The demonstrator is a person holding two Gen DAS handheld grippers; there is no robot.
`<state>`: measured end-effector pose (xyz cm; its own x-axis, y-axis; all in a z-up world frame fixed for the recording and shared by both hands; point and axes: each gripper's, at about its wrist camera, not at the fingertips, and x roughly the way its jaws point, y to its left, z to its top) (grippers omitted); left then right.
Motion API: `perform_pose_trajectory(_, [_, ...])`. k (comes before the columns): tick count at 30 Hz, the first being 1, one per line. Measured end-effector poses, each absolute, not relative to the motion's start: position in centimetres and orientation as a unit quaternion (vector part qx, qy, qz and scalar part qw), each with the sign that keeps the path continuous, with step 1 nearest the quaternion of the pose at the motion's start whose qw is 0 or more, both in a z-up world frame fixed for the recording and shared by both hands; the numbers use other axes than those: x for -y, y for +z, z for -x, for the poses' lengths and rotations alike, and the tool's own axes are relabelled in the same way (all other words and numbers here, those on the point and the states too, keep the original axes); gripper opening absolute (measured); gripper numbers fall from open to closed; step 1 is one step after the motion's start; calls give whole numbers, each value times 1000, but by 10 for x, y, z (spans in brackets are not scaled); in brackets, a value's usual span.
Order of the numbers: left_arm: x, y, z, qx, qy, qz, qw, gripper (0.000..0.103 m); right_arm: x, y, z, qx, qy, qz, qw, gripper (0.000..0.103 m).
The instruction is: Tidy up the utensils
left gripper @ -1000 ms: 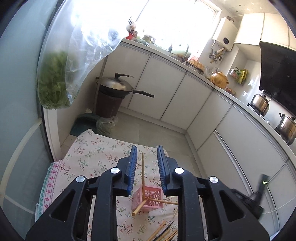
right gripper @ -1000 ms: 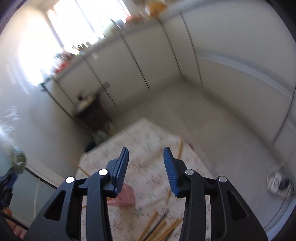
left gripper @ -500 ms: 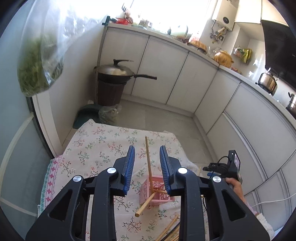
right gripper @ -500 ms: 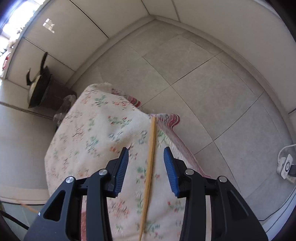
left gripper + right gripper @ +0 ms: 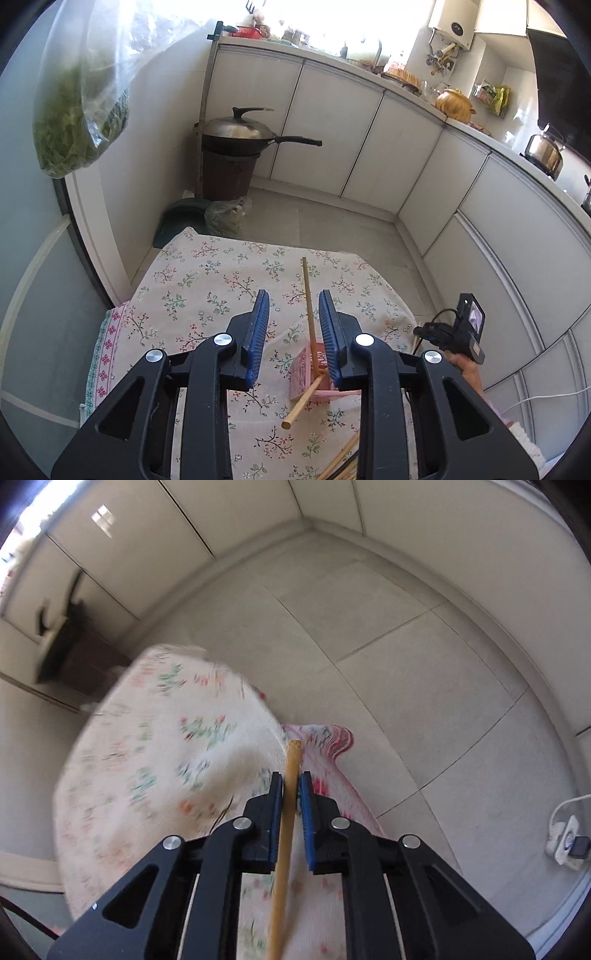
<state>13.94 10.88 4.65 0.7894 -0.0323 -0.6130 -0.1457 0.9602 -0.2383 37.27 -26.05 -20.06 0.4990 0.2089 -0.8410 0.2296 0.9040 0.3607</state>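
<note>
In the left wrist view my left gripper (image 5: 294, 295) hovers open over a table draped in floral cloth (image 5: 207, 288). Beyond its fingers sits a pink basket (image 5: 301, 373). One wooden chopstick (image 5: 307, 295) stands upright in it and another (image 5: 301, 404) leans out toward me. Neither touches the pads. Loose chopsticks (image 5: 341, 461) lie at the near edge. In the right wrist view my right gripper (image 5: 290, 775) is shut on a wooden chopstick (image 5: 293, 753) at the cloth's edge, and its tip pokes out past the pads.
A lidded wok (image 5: 236, 133) sits on a brown bin by the white cabinets (image 5: 332, 129). A bag of greens (image 5: 81, 122) hangs at the upper left. A hand (image 5: 465, 365) holds the right gripper's handle beside the table. On the tiled floor lies a power strip (image 5: 569, 845).
The right gripper came down to the table's edge over a chopstick and then shut on it. The left gripper sank a little toward the pink basket and stayed open.
</note>
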Motion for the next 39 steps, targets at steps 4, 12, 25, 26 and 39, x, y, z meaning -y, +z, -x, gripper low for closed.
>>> perform_pose_trajectory(4, [-103,67,-118,-303,14,145,942,27,254,-156,-309,-459,21,-188,868,8])
perform_pose_trajectory(12, [-94,86,-72,-284,-23,181,941,28,224,-58,-186,-372,65,-120,918,8])
perform_pose_trajectory(25, [-114,98,-56,-265,-38,216,939,28,191,58,-101,-303,122,-87,941,8])
perform_pose_trajectory(26, [-115,100,-55,-262,-37,216,940,28,188,64,-101,-302,127,-90,940,8])
perform_pose_trajectory(39, [-137,100,-59,-257,-24,232,938,28,136,87,-147,-267,145,-159,939,8])
